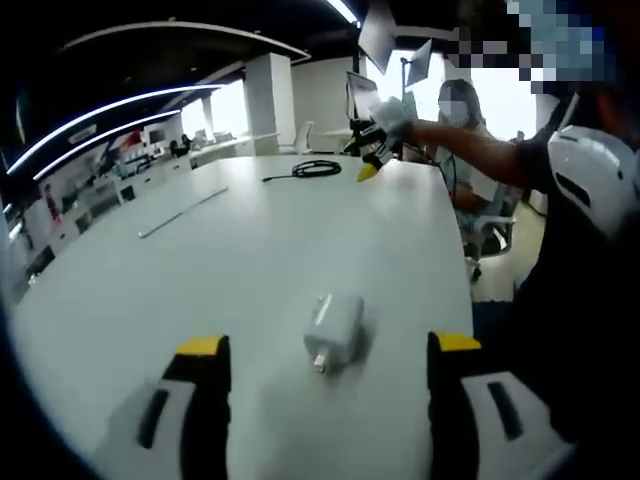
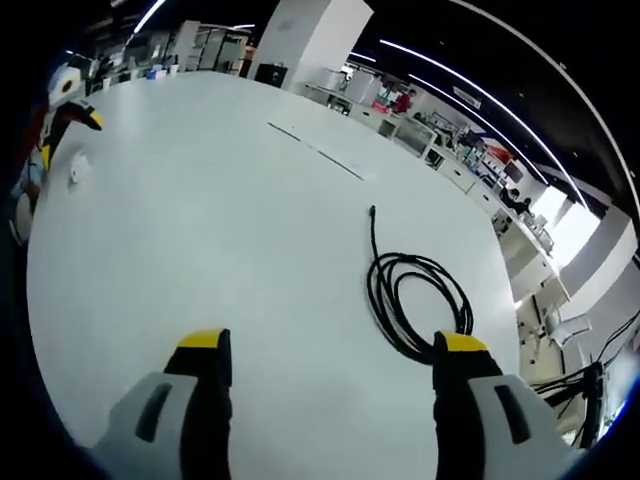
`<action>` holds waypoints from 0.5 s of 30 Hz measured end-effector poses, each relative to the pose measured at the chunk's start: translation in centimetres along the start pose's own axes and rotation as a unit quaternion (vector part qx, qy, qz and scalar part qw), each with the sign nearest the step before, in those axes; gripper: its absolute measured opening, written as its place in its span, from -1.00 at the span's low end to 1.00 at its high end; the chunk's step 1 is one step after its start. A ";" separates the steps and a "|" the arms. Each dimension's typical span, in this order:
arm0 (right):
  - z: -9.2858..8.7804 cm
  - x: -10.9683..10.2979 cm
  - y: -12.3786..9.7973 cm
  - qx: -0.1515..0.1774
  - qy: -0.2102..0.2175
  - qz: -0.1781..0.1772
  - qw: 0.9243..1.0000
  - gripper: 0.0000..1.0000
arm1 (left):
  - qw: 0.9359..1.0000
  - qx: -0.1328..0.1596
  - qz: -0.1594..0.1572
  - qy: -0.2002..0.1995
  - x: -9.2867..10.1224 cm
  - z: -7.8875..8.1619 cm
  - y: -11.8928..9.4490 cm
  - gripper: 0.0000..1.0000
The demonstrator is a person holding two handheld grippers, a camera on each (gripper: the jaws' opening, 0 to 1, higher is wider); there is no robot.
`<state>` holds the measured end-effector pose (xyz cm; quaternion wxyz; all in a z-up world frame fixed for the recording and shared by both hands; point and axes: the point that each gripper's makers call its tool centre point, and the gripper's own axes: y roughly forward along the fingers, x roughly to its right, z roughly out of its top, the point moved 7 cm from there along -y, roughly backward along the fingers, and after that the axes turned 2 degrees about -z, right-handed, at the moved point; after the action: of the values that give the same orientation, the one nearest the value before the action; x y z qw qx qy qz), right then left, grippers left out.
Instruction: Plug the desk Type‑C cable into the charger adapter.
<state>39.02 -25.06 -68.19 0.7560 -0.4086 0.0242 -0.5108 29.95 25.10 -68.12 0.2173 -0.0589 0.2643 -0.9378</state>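
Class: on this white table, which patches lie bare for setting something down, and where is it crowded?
Bare: the broad stretch of table between the coiled cable and the charger, and the side left of the charger. Crowded: around the coil, and between the left gripper jaws where the charger sits.

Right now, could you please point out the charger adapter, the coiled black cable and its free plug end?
charger adapter (image 1: 334, 325): left gripper view, white body.
coiled black cable (image 2: 418, 300): right gripper view, on the coil's loops.
free plug end (image 2: 372, 210): right gripper view, connector tip.
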 end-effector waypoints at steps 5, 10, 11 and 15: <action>-0.7 0.7 0.7 -0.007 0.010 0.006 1.000 0.64 | 1.000 -0.001 0.000 -0.001 0.0 0.0 0.1 0.61; -1.0 0.9 1.1 -0.008 0.017 0.009 1.000 0.62 | 1.000 -0.004 0.001 -0.001 0.0 0.0 0.3 0.61; -1.0 1.1 1.2 -0.007 0.018 0.010 1.000 0.62 | 1.000 -0.005 0.001 -0.002 0.0 0.0 0.3 0.61; -1.0 1.6 1.7 -0.007 0.019 0.013 1.000 0.56 | 1.000 -0.005 0.001 -0.003 0.0 0.0 0.4 0.61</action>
<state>40.64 -26.64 -69.33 0.7589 -0.4038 0.0472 -0.5087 30.11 24.74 -68.33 0.2184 -0.0625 0.2688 -0.9360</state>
